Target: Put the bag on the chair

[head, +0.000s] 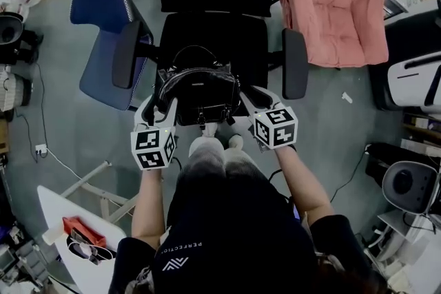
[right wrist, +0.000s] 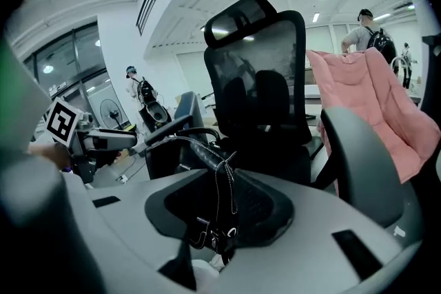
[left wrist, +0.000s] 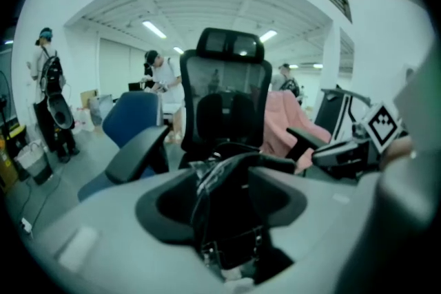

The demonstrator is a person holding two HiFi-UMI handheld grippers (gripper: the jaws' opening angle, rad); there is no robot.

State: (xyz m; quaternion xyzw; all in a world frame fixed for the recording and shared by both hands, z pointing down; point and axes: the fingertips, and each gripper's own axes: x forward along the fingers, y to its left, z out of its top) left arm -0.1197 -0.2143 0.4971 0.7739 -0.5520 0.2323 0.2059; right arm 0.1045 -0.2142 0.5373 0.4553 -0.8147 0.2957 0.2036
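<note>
A black leather handbag [head: 198,93] with a curved handle hangs in front of the seat of a black office chair [head: 213,31], between its armrests. My left gripper [head: 164,105] is shut on the bag's left end, and my right gripper [head: 249,101] is shut on its right end. In the left gripper view the bag's strap and side [left wrist: 227,217] fill the gap between the jaws of the left gripper [left wrist: 224,203], with the chair [left wrist: 227,93] straight ahead. In the right gripper view the right gripper [right wrist: 220,210] pinches the stitched strap [right wrist: 217,189] and its buckle. The chair [right wrist: 262,93] stands just beyond.
The chair's armrests [head: 127,55] [head: 294,64] flank the bag. A blue chair [head: 103,38] stands to the left, a pink jacket [head: 337,3] over a seat to the right. A white board [head: 76,237] lies at lower left. People [left wrist: 48,79] stand far behind.
</note>
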